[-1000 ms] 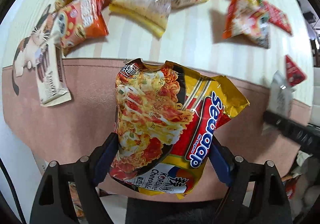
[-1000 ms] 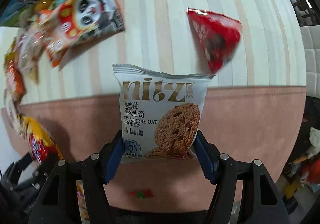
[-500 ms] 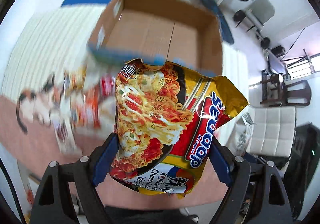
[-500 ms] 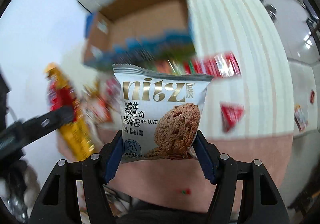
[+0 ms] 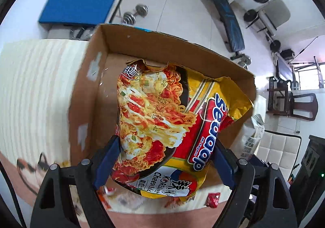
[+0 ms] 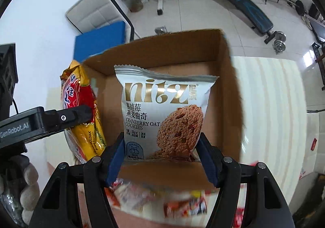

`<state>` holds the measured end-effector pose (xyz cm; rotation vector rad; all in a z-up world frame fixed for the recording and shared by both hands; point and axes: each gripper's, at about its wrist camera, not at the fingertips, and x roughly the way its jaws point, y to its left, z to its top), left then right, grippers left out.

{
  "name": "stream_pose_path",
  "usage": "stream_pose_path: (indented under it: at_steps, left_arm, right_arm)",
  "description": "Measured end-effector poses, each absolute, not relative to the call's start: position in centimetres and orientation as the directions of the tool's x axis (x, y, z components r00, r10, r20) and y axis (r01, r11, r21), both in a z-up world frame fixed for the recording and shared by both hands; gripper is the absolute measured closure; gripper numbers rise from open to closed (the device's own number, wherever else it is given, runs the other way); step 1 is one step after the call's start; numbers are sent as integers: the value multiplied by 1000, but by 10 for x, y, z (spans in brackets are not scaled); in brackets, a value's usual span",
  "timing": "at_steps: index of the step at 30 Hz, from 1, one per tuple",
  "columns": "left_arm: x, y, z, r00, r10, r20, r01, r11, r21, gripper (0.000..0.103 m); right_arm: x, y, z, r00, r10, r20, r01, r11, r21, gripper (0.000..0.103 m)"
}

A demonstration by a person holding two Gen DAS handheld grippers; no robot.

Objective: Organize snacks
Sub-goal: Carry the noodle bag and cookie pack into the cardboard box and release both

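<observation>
My left gripper [image 5: 162, 158] is shut on a yellow and red noodle packet [image 5: 168, 126] and holds it over the open cardboard box [image 5: 97, 77]. My right gripper [image 6: 162, 154] is shut on a silver cranberry oat cookie packet [image 6: 162, 110] and holds it over the same box [image 6: 229, 89]. In the right wrist view the left gripper [image 6: 77, 116] with the noodle packet [image 6: 81, 106] is at the left, at the box's left wall. The box floor that shows is bare cardboard.
The box stands at the far edge of a cream striped table [image 5: 36, 89]. Loose snack packets [image 6: 158, 201] lie blurred on the table below the grippers. Beyond the table are a blue mat [image 5: 79, 2], weights and a bench [image 6: 241, 2] on a tiled floor.
Both grippers have swung up from the snack-strewn table to the cardboard box and moved closer, so the box now fills both views. Both packets remain gripped.
</observation>
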<state>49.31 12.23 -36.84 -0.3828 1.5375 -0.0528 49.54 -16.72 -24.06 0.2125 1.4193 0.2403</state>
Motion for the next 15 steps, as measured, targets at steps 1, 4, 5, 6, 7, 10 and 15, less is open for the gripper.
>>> stream_pose_path:
  at_steps: [1, 4, 5, 6, 7, 10, 15]
  left_arm:
    - [502, 123, -380, 25, -276, -961, -205, 939, -275, 18]
    - [521, 122, -402, -2, -268, -964, -191, 946, -262, 18]
    - [525, 121, -405, -6, -260, -966, -189, 949, -254, 18]
    - [531, 120, -414, -11, -259, -966, -184, 950, -252, 17]
    - [534, 116, -416, -21, -258, -966, -176, 952, -251, 17]
    - [542, 107, -427, -62, -267, -962, -118, 959, -259, 17]
    - [545, 95, -425, -9, -190, -982, -70, 979, -189, 13]
  right_arm:
    - [506, -163, -253, 125, 281, -952, -33, 960, 279, 33]
    - [528, -149, -280, 104, 251, -962, -40, 968, 248, 33]
    - [533, -145, -285, 100, 245, -964, -43, 969, 242, 33]
    - [538, -141, -292, 91, 240, -966, -47, 970, 237, 33]
    - [542, -137, -299, 80, 232, -969, -51, 972, 228, 33]
    - [555, -129, -326, 46, 219, -975, -71, 974, 215, 32]
    - [564, -116, -344, 8, 153, -988, -107, 983, 151, 4]
